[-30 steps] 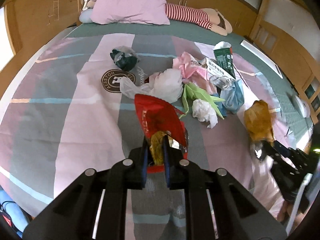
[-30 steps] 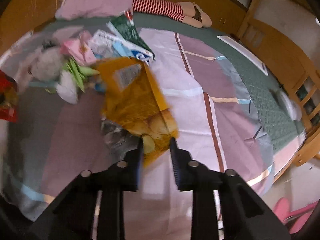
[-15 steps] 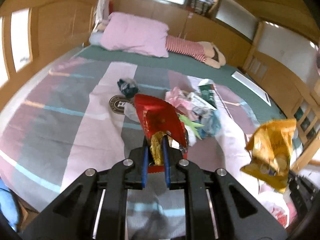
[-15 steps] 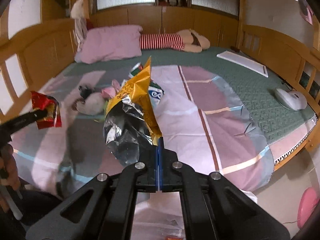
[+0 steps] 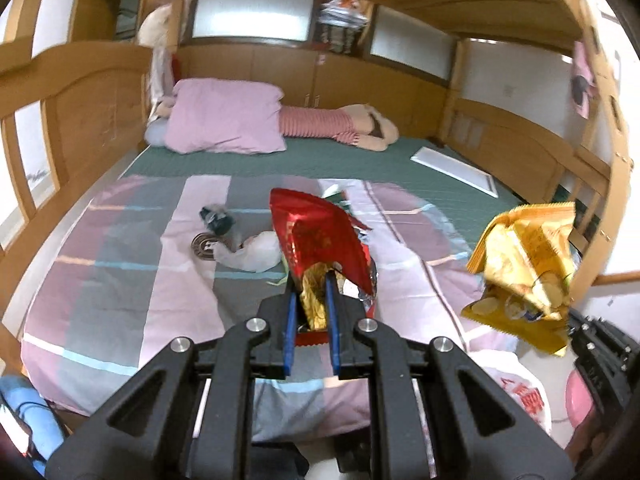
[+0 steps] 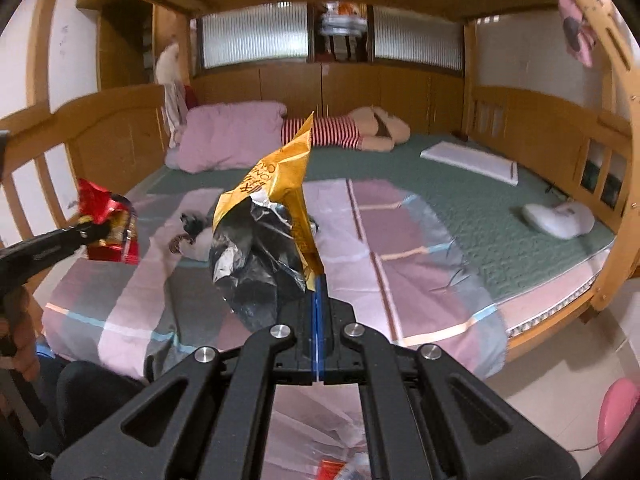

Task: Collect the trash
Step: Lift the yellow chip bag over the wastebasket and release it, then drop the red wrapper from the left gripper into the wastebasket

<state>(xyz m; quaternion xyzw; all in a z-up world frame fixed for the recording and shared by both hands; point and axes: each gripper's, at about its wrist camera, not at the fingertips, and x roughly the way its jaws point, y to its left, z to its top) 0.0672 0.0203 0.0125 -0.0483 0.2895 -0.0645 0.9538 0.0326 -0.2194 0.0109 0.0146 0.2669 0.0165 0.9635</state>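
Observation:
My left gripper (image 5: 311, 285) is shut on a red snack bag (image 5: 320, 240) and holds it in the air above the bed's near edge; the red bag also shows at the left of the right wrist view (image 6: 108, 220). My right gripper (image 6: 317, 280) is shut on a yellow chip bag (image 6: 272, 216) with a silver inside, held up off the bed; the yellow bag hangs at the right of the left wrist view (image 5: 524, 276). More trash lies on the striped bedspread (image 5: 120, 280): a white plastic bag (image 5: 256, 256) and a dark crumpled wrapper (image 5: 216, 218).
A white plastic bag with red print (image 5: 516, 392) sits on the floor below the right gripper. A pink pillow (image 5: 224, 120) and a striped doll (image 5: 332, 124) lie at the bed's head. Wooden bed rails (image 5: 60, 112) stand on both sides. A white mouse-like object (image 6: 560, 220) lies at the right.
Both grippers have lifted their bags off the bed and pulled back past its near edge. The right gripper closed on the yellow bag within the last second.

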